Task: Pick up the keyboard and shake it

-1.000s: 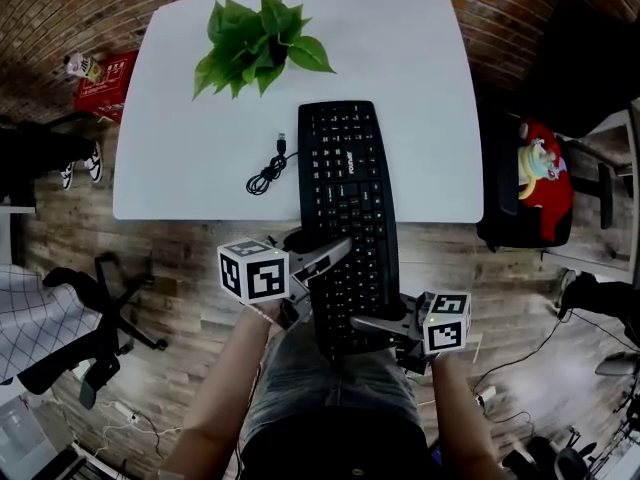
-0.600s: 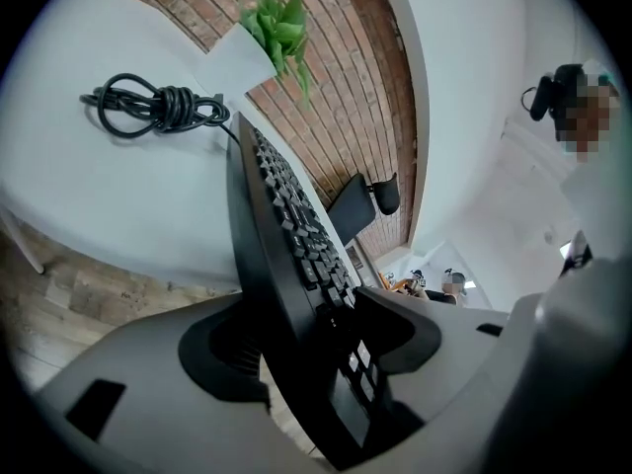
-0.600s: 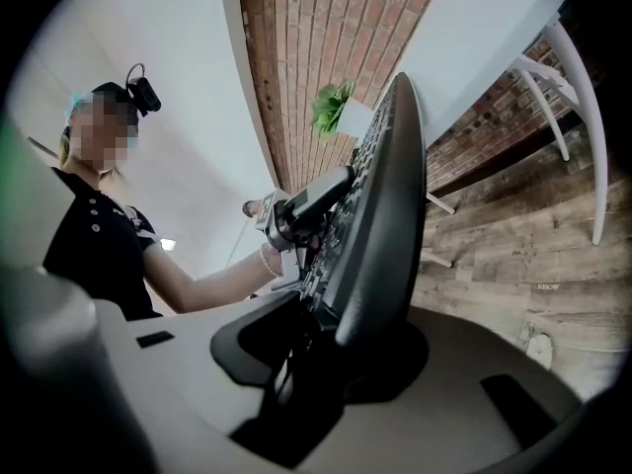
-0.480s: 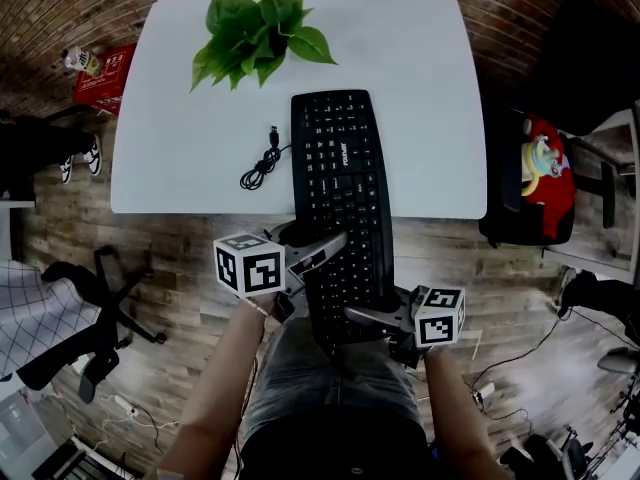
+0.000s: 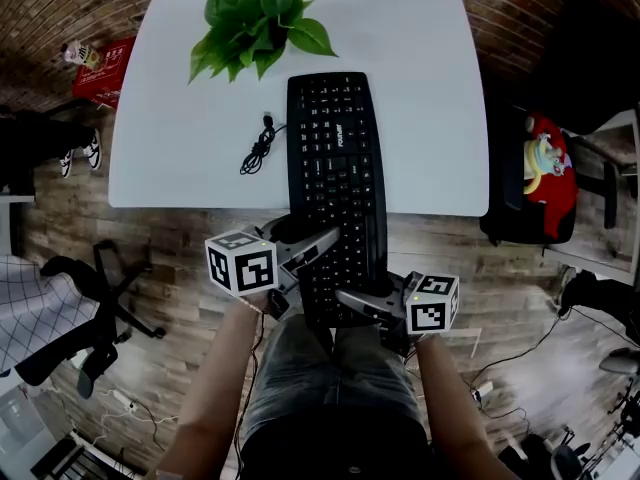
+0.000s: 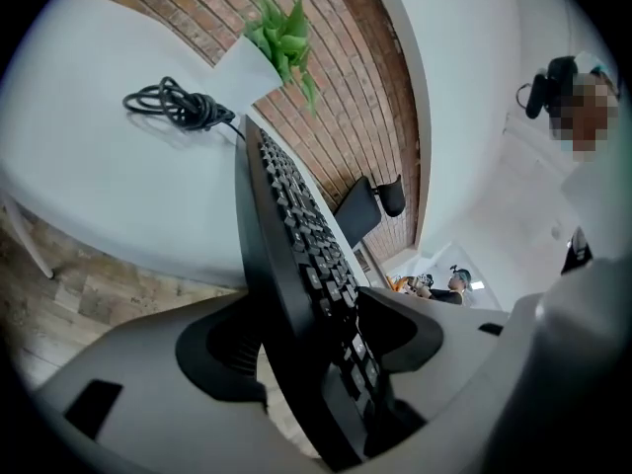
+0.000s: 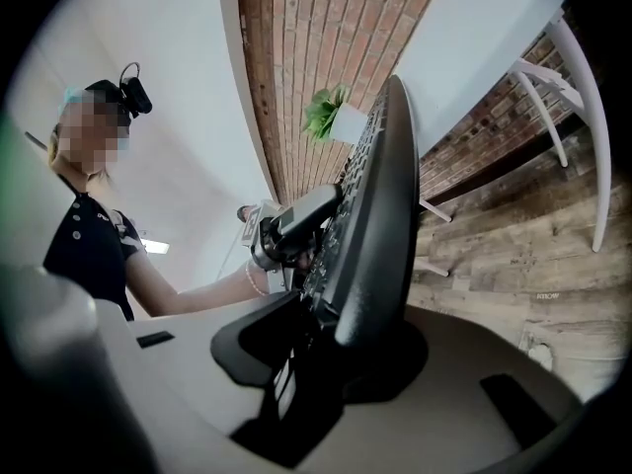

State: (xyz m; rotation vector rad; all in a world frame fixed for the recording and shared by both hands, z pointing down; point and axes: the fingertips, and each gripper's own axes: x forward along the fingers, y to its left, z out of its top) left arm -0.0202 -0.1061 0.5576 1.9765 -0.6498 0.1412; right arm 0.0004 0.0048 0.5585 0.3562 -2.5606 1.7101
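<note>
The black keyboard [image 5: 335, 168] lies lengthwise, its far half on the white table [image 5: 420, 88] and its near end out past the front edge. My left gripper [image 5: 315, 246] straddles the near end's left edge. Its jaws are opening: in the left gripper view the keyboard [image 6: 296, 255] stands between them, with floor showing through a gap at the back jaw. My right gripper [image 5: 355, 298] is shut on the near right corner, and in the right gripper view its pads clamp the keyboard [image 7: 380, 196] edge. The keyboard's coiled cable [image 5: 258, 148] rests on the table to its left.
A potted green plant [image 5: 258, 28] stands at the table's far side. A red box [image 5: 100, 68] lies on the wood floor at far left, an office chair [image 5: 90, 298] at near left, and a dark seat with a red toy [image 5: 540, 168] at right.
The keyboard has slid away from me, further onto the table, and both grippers went forward with it.
</note>
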